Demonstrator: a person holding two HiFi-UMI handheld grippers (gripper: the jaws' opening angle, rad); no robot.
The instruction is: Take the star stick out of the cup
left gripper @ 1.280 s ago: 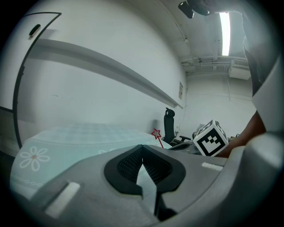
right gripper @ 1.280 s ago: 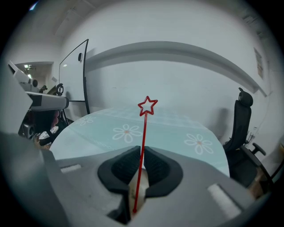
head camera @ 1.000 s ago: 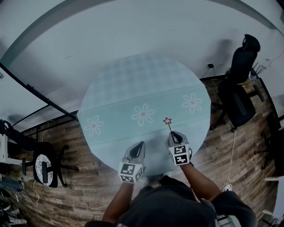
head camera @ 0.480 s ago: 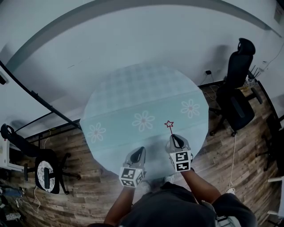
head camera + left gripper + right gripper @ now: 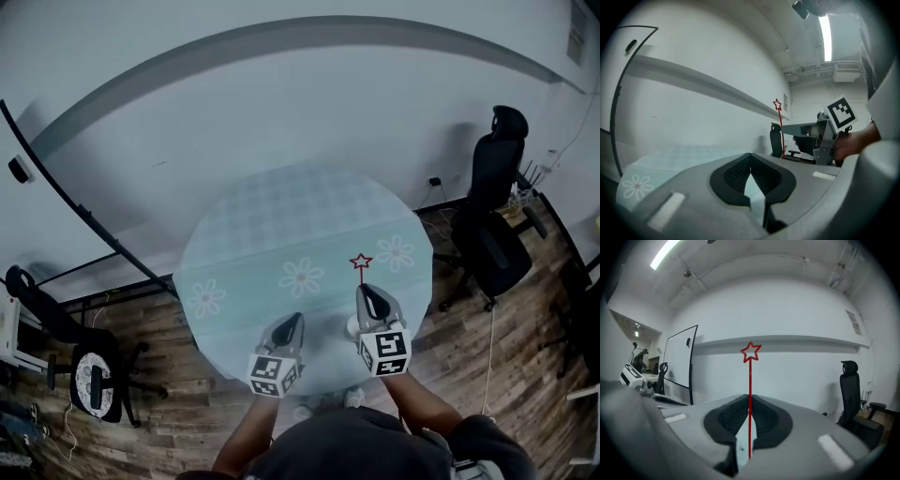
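The left gripper (image 5: 292,322) is held over the 6 o'clock edge of the round table (image 5: 281,211), its jaws closed tip to tip with nothing between them. At its 3 o'clock, the right gripper (image 5: 367,292) is clamped on the star stick (image 5: 360,265), which is held upright over the table, star uppermost. A black office chair (image 5: 494,220) is noted at the table's 3 o'clock.

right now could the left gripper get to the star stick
Probably yes: the star stick stands up from the right gripper, nothing lies between it and the left gripper, whose shut jaws would need opening.
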